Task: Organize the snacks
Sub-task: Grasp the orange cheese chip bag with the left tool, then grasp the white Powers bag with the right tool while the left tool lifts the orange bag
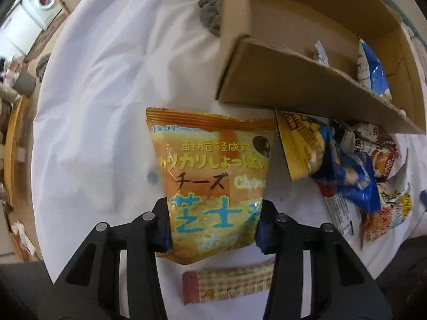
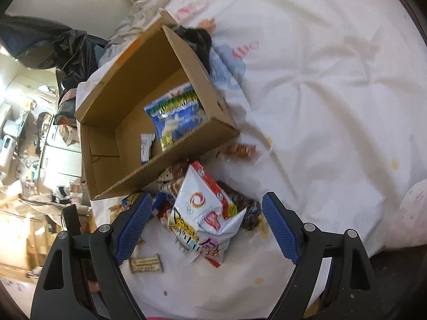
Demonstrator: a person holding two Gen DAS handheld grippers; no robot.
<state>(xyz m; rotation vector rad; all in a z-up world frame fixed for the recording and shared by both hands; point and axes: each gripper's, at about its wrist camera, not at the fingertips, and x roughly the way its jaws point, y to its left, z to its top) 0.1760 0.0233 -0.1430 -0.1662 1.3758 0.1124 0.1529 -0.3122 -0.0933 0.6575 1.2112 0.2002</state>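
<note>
Left gripper (image 1: 213,221) grips the orange cheese snack bag (image 1: 213,170) by its lower half, pads pressing both sides, likely for transfer to the cardboard box (image 1: 307,90) beside it. Right gripper (image 2: 205,229) is open, empty, poised over the white packet (image 2: 202,213) on the bed (image 2: 333,106). Pile beneath is overlapped; labels unreadable.
</note>
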